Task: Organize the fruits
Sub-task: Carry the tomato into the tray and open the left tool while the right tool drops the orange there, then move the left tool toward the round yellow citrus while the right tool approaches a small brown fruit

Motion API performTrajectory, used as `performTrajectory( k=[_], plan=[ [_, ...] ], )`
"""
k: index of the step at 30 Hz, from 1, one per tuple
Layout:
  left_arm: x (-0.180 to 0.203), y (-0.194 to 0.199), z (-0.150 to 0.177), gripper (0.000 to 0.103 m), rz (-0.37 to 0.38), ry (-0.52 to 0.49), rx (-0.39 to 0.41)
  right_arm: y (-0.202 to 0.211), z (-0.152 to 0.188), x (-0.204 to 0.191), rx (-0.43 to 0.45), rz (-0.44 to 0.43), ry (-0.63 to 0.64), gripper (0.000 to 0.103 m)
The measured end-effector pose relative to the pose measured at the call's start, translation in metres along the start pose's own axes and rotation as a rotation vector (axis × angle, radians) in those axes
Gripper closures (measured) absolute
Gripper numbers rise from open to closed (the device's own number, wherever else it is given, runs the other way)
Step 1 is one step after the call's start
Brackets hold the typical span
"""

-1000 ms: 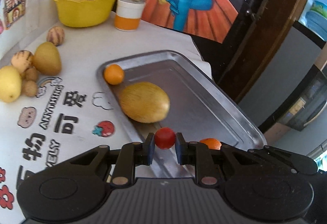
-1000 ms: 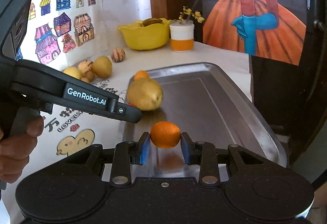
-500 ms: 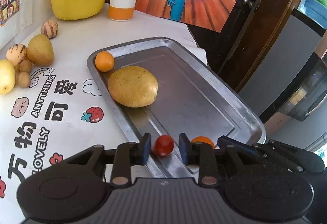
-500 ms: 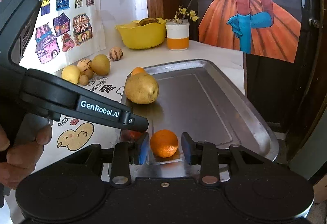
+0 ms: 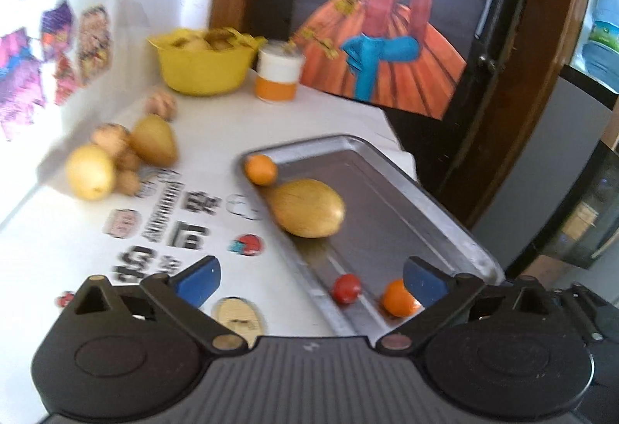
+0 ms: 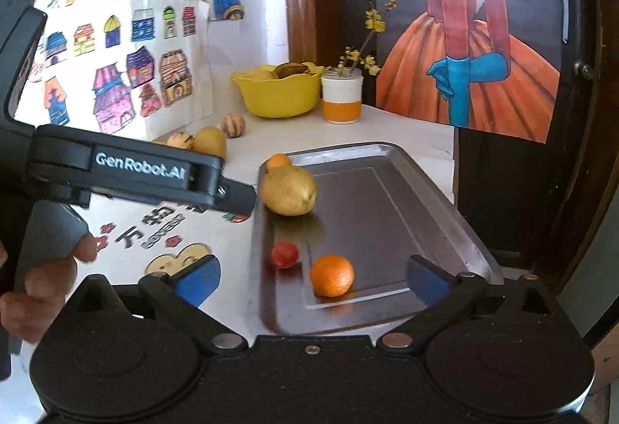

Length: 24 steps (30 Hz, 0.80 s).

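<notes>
Grippers both spread wide, holding nothing: left gripper (image 5: 309,275), right gripper (image 6: 313,275). Tray (image 6: 387,192) holds tomato (image 6: 284,254) and orange (image 6: 332,276) near its front end, just beside each other; big yellow fruit (image 6: 288,190) and small orange (image 6: 277,161) sit farther back. More fruits (image 5: 116,161) lie on table left of tray.

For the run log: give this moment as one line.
left gripper: open, empty | right gripper: open, empty | tomato, orange: on tray | next: fruit on table
</notes>
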State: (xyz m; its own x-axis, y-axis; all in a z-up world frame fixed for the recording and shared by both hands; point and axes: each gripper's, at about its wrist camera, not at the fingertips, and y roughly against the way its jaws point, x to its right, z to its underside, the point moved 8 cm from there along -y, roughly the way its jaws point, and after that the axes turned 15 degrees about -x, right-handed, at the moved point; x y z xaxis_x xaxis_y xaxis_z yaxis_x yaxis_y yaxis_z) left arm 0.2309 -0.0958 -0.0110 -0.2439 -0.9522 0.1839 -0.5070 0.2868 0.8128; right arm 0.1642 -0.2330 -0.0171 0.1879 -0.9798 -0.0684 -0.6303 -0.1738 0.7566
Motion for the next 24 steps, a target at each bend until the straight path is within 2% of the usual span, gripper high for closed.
performTrajectory(
  k=[5,11,18,24],
  plan=[
    [-0.028,0.023,0.014,0.001,-0.078,0.013,0.03,0.008,0.006,-0.022,-0.03,-0.034,0.038,0.001],
    [-0.068,0.041,0.033,0.001,-0.147,0.055,0.029,0.01,0.008,-0.054,-0.074,-0.092,0.084,0.001],
    [-0.121,0.06,0.043,0.001,-0.227,0.123,0.035,0.009,0.001,-0.091,-0.094,-0.135,0.168,0.001],
    [-0.151,0.067,0.047,0.001,-0.269,0.16,0.026,0.005,-0.013,-0.122,-0.095,-0.165,0.256,0.001]
  ],
)
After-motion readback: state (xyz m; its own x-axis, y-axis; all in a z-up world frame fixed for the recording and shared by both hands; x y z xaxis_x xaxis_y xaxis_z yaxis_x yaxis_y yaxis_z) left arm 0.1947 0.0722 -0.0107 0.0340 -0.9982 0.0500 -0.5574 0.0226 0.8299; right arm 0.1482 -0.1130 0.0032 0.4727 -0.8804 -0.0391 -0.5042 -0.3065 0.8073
